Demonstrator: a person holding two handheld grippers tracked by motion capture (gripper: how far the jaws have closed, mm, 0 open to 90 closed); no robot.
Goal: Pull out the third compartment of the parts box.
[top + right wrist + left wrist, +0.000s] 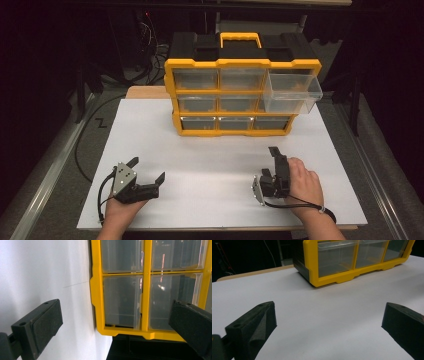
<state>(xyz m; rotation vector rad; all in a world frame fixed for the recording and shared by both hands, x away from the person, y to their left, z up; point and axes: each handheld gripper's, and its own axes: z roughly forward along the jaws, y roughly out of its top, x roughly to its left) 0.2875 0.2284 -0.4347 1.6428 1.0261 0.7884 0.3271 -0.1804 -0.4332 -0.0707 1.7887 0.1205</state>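
A yellow and black drawer cabinet (243, 63) with clear drawers stands at the back middle of the white board (210, 165). Its top right drawer (292, 92) is pulled out; I cannot see anything in it. My left gripper (146, 170) rests near the board's front left, open and holding nothing. In the left gripper view the gripper (329, 312) points at the cabinet's lower corner (337, 278). My right gripper (278, 156) is at the front right, rolled on its side. The right gripper view shows this gripper (116, 307) open, with the cabinet's frame (96, 302) ahead.
A wooden tabletop edge (145, 92) shows behind the white board. A black cable (80, 145) loops on the grey surface at the left, beside a metal rail (45, 170). Dark surroundings lie beyond the table.
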